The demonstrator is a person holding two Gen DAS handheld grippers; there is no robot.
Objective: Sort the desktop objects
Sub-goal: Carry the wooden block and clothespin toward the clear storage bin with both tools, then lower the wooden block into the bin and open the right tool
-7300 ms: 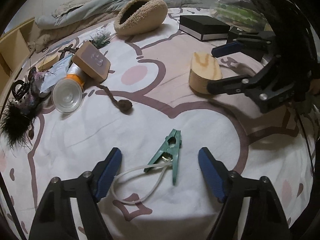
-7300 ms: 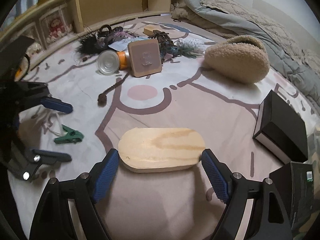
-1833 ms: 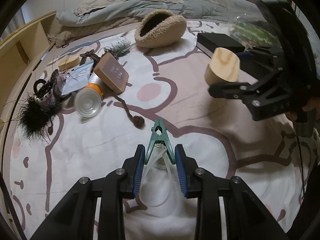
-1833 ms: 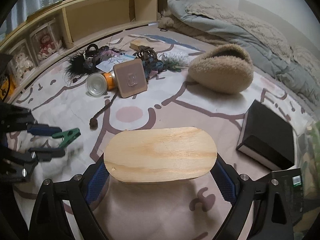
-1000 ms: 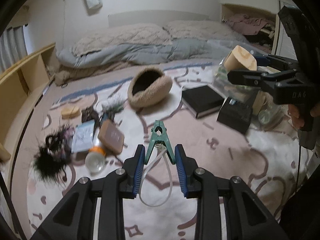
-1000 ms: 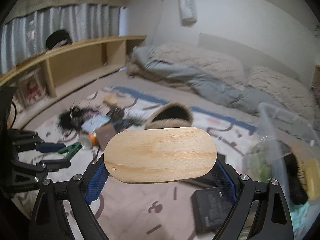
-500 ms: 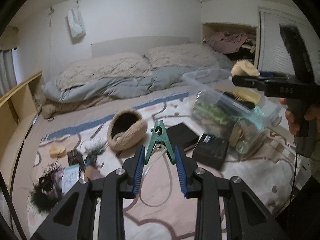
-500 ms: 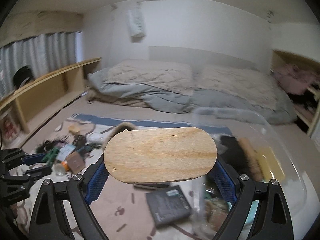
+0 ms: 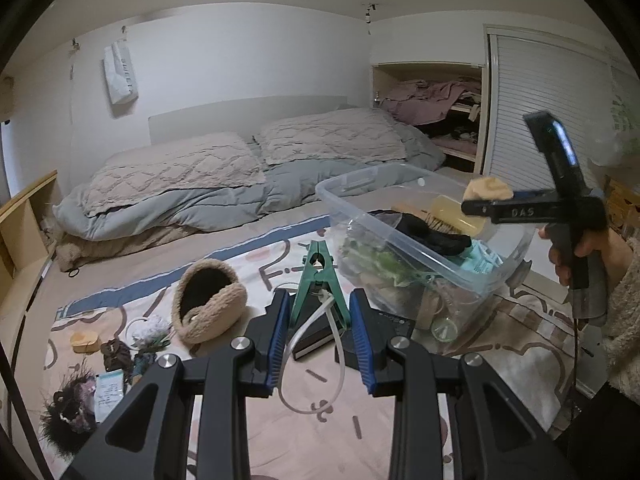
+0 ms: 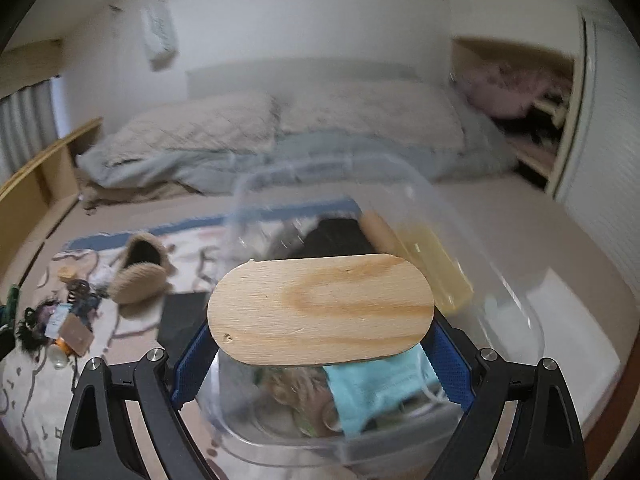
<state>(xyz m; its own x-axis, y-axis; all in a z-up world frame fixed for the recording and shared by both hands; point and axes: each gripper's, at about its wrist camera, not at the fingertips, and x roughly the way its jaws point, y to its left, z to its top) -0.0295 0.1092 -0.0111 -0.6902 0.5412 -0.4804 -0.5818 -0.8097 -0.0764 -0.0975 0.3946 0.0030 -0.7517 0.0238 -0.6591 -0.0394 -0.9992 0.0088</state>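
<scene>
My left gripper point(image 9: 318, 330) is shut on a green clothes peg point(image 9: 317, 280) with a white cord loop point(image 9: 304, 364) hanging from it, held in the air to the left of a clear plastic bin point(image 9: 404, 256). My right gripper point(image 10: 320, 354) is shut on an oval wooden box point(image 10: 321, 311) and holds it over the open bin point(image 10: 516, 308). In the left wrist view the right gripper point(image 9: 486, 204) and the wooden box point(image 9: 487, 189) hang above the bin's far right rim. The right wrist view is blurred.
The bin holds a brush point(image 9: 434, 218), black fabric, green leaves and a blue mask point(image 10: 372, 394). On the patterned mat lie a fluffy beige pouch point(image 9: 208, 306), black boxes point(image 9: 320, 332) and small clutter point(image 9: 100, 368) at left. Bedding point(image 9: 240, 176) lies behind.
Both grippers have swung further right toward the bin. The wooden box now hangs over the bin's opening, and the peg is closer to the bin's left side.
</scene>
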